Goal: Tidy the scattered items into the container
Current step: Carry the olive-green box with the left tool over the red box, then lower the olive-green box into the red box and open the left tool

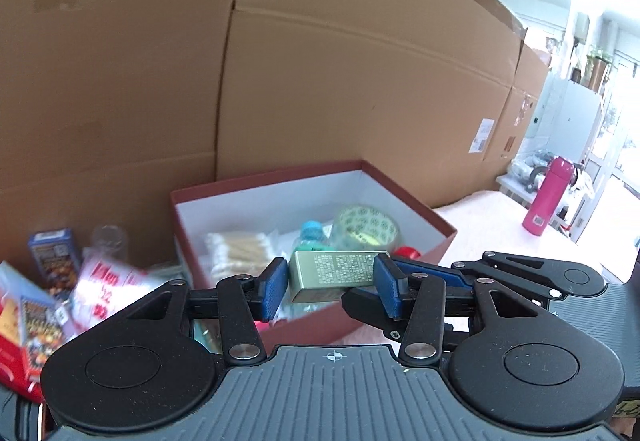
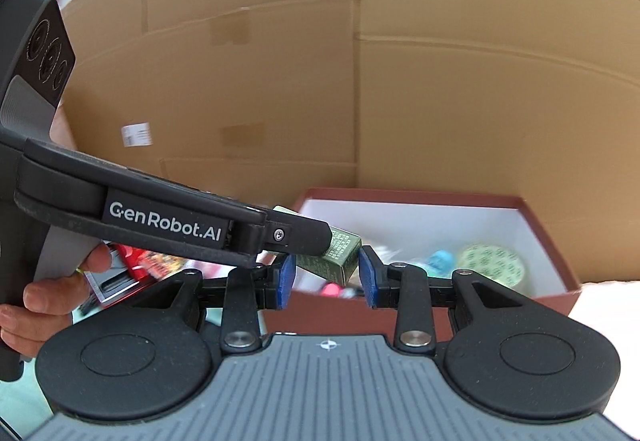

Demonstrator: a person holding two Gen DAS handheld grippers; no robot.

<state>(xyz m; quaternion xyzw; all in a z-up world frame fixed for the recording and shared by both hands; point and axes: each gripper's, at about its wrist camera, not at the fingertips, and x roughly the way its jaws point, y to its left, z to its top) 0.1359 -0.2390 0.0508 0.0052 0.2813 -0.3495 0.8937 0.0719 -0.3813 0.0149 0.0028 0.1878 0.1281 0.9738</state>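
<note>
We hold the green box (image 1: 334, 275) w/ both hand-held grippers, L (image 1: 332, 283) & R (image 2: 326, 277) pinching it, so it drops straight into the red container (image 1: 436, 219) mid-frame.

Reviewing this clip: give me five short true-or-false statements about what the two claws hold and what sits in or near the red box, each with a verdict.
1. The left claw grips a small green box between its blue pads. True.
2. The red box is empty. False: it already holds a tape roll, cotton swabs and a blue-capped bottle.
3. A pink bottle stands outside the red box, off to the right in the left wrist view. True.
4. The right claw grips the tape roll. False: the tape roll lies in the red box; only the small green box sits between the right claw's pads.
5. The pink bottle lies flat on its side. False: it stands upright.
</note>
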